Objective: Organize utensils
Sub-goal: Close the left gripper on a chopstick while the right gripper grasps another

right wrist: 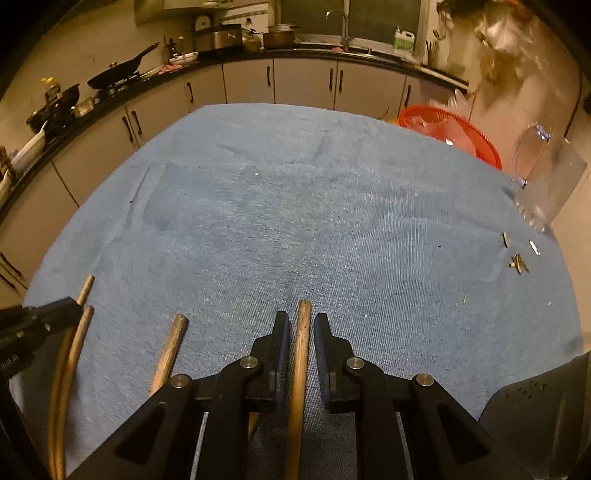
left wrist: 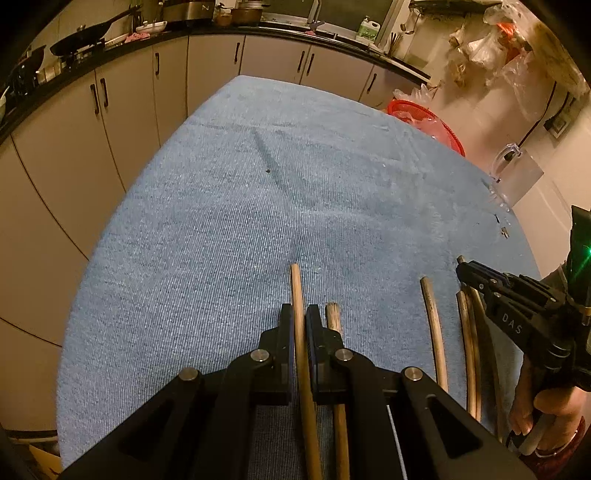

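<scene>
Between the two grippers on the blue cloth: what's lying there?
Left wrist view: between left gripper and right gripper, loose chopsticks lie on the cloth: one beside the left fingers, another mid-gap.

**A Kitchen With a Blue Table**

A blue cloth (right wrist: 295,206) covers the table. Pale cupboards (right wrist: 303,83) with dark handles run along the back, under a black counter (left wrist: 122,44). A tap (right wrist: 341,22) stands by the window. The light is warm and dim.

Both wrist views low, facing counter (left wrist: 207,33) (shared cloth (right wrist: 295,206)).
</scene>
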`<state>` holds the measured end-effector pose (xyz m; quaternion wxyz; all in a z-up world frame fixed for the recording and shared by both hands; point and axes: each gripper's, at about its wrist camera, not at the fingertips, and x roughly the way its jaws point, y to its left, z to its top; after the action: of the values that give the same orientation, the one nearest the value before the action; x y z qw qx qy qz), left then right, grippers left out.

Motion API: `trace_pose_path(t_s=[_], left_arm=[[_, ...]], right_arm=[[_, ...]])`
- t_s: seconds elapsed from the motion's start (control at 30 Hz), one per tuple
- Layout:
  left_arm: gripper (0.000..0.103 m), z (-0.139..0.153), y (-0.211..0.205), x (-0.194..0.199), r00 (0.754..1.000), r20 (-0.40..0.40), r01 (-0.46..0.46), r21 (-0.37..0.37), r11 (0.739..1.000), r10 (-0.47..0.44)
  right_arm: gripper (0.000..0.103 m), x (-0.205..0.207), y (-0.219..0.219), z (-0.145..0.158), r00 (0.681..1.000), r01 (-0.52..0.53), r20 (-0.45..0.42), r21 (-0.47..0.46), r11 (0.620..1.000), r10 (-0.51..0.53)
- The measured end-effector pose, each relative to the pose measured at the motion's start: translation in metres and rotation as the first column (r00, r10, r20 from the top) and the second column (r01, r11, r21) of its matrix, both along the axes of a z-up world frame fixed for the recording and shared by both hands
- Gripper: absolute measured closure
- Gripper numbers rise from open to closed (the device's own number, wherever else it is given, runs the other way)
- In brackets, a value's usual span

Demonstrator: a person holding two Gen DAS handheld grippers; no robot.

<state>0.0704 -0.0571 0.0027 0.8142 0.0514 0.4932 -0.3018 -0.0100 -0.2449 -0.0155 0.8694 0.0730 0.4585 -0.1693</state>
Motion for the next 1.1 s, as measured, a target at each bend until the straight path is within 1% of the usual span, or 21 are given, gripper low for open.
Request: trace_pose_path(t_s=[0.07, 0.13, 0.23, 0.37, 0.43, 0.57, 0.77, 0.83, 0.93, 1.1], left_arm=[[0.095, -0.001, -0.003, -0.001, 1.0, 0.009, 0.0, 0.002, 1.0, 0.0], [0.095, -0.002, -0.002, 0.0, 1.0, 0.01, -0.005, -0.012, 1.0, 0.005], [0.096, -0.003, -0.003, 0.0, 1.0, 0.013, -0.005, -0.01, 1.0, 0.005], [0.096, -0.003, -0.008, -0.003, 0.999, 0.046, 0.001, 0.019, 1.0, -0.002], [0.096, -0.003, -0.011, -0.005, 0.998, 0.067, 0.005, 0.04, 0.999, -0.008], [0.097, -0.004, -0.012, -0.005, 0.997, 0.071, 0.007, 0.046, 0.999, -0.011], [0.097, -0.004, -0.002, 0.004, 1.0, 0.0, -0.005, -0.027, 1.0, 0.005], [0.097, -0.005, 0.001, 0.007, 1.0, -0.012, -0.015, -0.041, 0.999, 0.014], [0.097, -0.006, 0.001, 0.008, 0.999, -0.029, -0.014, -0.049, 0.999, 0.013], [0.097, -0.005, -0.004, 0.005, 1.0, -0.008, -0.007, -0.025, 1.0, 0.006]], right_arm=[[0.086, -0.002, -0.002, 0.002, 1.0, -0.005, 0.011, 0.019, 1.0, 0.004], [0.087, -0.004, -0.004, 0.003, 1.0, -0.013, 0.02, 0.03, 0.999, 0.012], [0.094, -0.007, -0.011, 0.002, 0.999, -0.016, 0.043, 0.059, 0.998, 0.013], [0.095, -0.011, -0.024, 0.003, 0.997, -0.027, 0.079, 0.196, 0.98, 0.012], [0.095, -0.012, -0.026, 0.006, 0.995, -0.023, 0.098, 0.221, 0.975, 0.001], [0.095, -0.015, -0.024, 0.016, 0.99, -0.027, 0.138, 0.211, 0.977, -0.003], [0.095, -0.015, -0.024, 0.018, 0.985, -0.037, 0.172, 0.228, 0.973, -0.003], [0.095, -0.016, -0.026, 0.018, 0.984, -0.037, 0.18, 0.229, 0.973, -0.005], [0.095, -0.014, -0.027, 0.017, 0.984, -0.034, 0.177, 0.23, 0.973, -0.007], [0.095, -0.013, -0.033, 0.011, 0.989, -0.009, 0.144, 0.24, 0.971, -0.026]])
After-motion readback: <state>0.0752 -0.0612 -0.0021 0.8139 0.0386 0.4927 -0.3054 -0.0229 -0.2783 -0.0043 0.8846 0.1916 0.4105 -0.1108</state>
